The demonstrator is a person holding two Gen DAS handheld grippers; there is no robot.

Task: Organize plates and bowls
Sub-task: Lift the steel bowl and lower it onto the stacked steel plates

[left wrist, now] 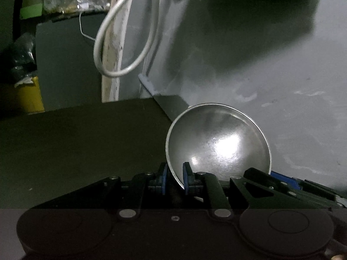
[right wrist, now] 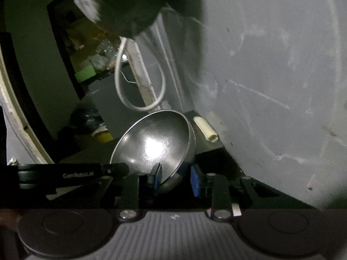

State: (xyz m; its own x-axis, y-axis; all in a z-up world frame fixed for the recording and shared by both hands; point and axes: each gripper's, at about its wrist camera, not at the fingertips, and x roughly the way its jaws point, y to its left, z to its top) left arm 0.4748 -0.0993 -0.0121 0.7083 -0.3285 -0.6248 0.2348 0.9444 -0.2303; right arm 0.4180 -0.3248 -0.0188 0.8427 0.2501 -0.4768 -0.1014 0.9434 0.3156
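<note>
A shiny steel bowl [left wrist: 219, 143] is tilted on its side with its hollow facing me. My left gripper [left wrist: 175, 178] is shut on the bowl's lower left rim, one blue pad inside and one outside. In the right wrist view the same bowl [right wrist: 156, 140] is tilted. My right gripper [right wrist: 176, 181] has one blue pad inside the rim and the other pad standing off the bowl's outer wall with a gap, so its jaws are open around the rim. The left gripper's black body [right wrist: 71, 175] shows at the left of that view.
A grey wall [left wrist: 271, 69] stands close on the right. A looped white cable [left wrist: 121, 43] hangs by a pale wooden post [left wrist: 112, 65]. A dark surface [left wrist: 76, 143] lies below. A yellow bin [left wrist: 28, 95] and a cluttered shelf [left wrist: 65, 0] are at the left. A cream tube [right wrist: 206, 130] lies by the wall.
</note>
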